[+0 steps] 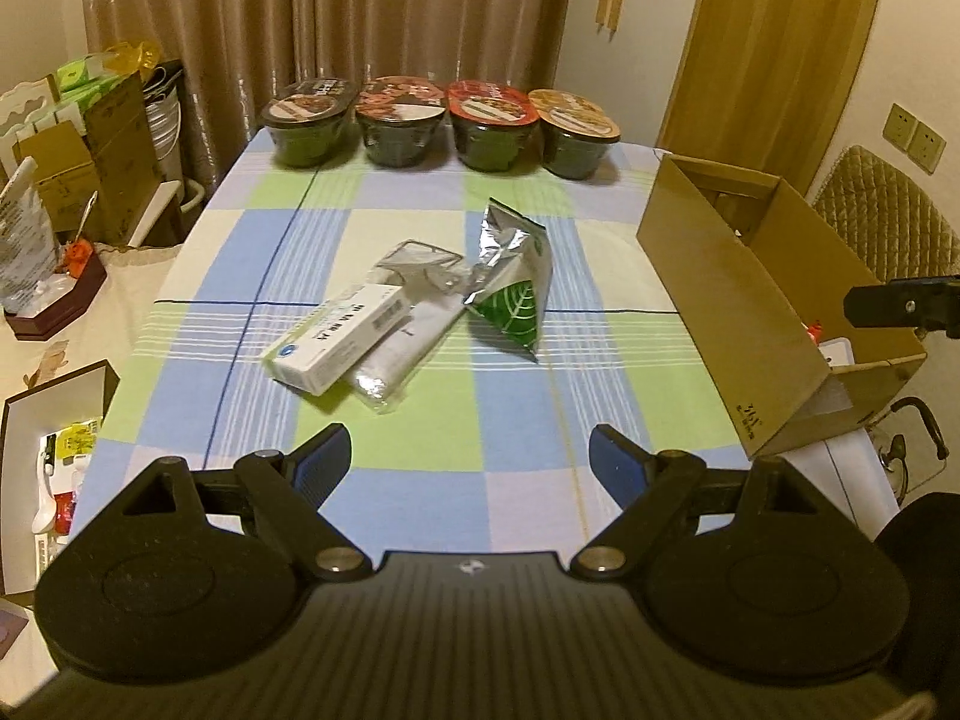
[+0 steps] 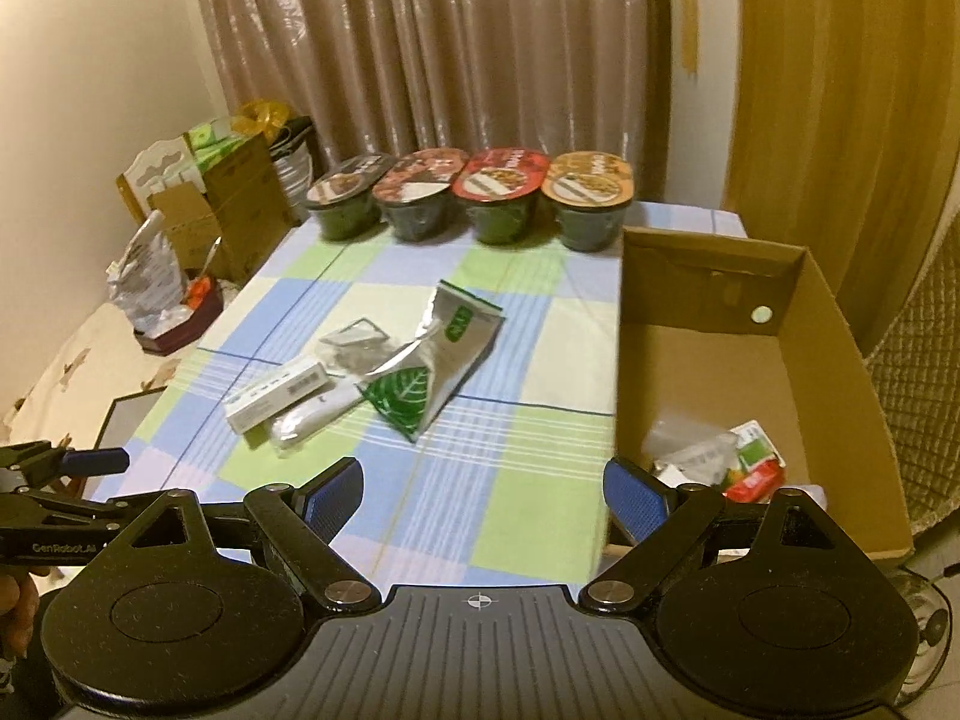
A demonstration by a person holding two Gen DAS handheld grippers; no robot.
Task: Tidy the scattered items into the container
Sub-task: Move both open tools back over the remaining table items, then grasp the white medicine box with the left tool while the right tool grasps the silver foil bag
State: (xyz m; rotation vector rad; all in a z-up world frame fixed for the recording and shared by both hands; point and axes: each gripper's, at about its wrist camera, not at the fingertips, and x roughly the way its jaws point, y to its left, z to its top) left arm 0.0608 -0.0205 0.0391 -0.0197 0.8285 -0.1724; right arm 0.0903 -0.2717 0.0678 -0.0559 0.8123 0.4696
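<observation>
My left gripper hangs above the near edge of the worktop, jaws spread wide with nothing between them. My right gripper is the same — jaws spread and empty, over the near edge, its right finger just at the front corner of the cardboard box.

I take that box as my landmark; it sits at the right end of the checked cloth, open at the top. Inside it, at the near end, lie a few small packets, one red and green, one clear. The far half of its floor is bare.

Left of the box, mid-cloth, the loose items lie in a small heap: a silver pouch with a green leaf print nearest the box, then a clear plastic bag behind, a white rolled packet, and farthest from the box a white carton resting across the roll.

Beyond the box's far-left corner, four lidded noodle bowls stand in a row along the back edge, before the curtain.
</observation>
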